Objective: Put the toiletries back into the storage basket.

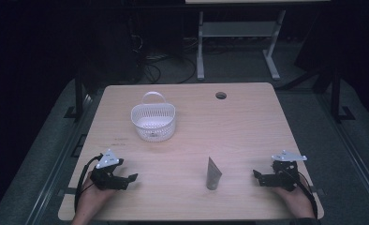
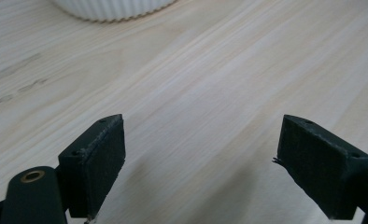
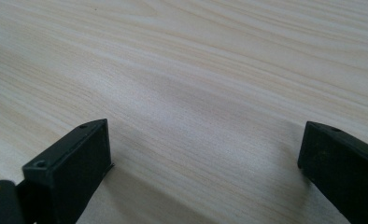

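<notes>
Looking down from the high view, we see a white basket (image 1: 153, 122) with a looped handle standing on the far left part of the table (image 1: 248, 122); through its slotted wall and over its rim it looks bare inside. Nearer to us, a grey tube (image 1: 213, 174) stands upright on its cap, between the two grippers and closer to the right one, touching neither. Our left gripper (image 1: 132, 177) lies low at the near left edge with its fingers pointing toward the tube, and our right gripper (image 1: 256, 175) lies at the near right edge, pointing left at the tube from just beside it.

From the left gripper view we get what the high view cannot resolve: its two black fingers (image 2: 95, 165) are spread wide with nothing but bare wood between them, and the ribbed white base of the basket (image 2: 112, 9) sits at the top edge. From the right gripper view the fingers (image 3: 72, 170) are likewise released and apart, with plain wood grain between them.

Our table is pale wood with a round cable hole (image 1: 221, 95) near its far edge. Beyond it the room is dark, with grey floor, loose cables and the white legs of another desk (image 1: 200, 51)
</notes>
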`<control>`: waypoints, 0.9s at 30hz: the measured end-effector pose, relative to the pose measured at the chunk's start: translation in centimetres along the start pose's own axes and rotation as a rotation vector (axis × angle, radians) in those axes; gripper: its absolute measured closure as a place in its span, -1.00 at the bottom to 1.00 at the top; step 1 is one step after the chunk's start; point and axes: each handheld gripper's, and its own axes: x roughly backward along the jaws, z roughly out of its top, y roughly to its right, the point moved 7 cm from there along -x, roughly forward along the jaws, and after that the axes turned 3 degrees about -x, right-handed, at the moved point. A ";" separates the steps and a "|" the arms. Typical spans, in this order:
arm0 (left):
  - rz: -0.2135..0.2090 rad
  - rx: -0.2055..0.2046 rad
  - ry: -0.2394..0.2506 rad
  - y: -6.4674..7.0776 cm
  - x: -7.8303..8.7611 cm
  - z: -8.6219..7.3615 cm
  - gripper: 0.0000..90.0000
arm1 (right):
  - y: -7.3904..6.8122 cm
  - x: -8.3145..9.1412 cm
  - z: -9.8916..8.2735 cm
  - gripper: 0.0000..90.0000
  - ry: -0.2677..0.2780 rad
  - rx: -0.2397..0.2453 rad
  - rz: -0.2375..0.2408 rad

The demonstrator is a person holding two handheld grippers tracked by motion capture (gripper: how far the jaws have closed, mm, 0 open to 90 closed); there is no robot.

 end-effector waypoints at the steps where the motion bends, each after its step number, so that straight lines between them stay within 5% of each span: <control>1: -0.018 0.000 -0.002 0.4 0.1 0.3 -0.68 | 0.0 0.0 0.0 -0.96 0.000 -0.001 0.000; 27: -0.179 -0.097 -0.018 5.5 0.4 6.2 -0.68 | 0.0 0.0 0.0 -0.96 0.000 -0.001 0.000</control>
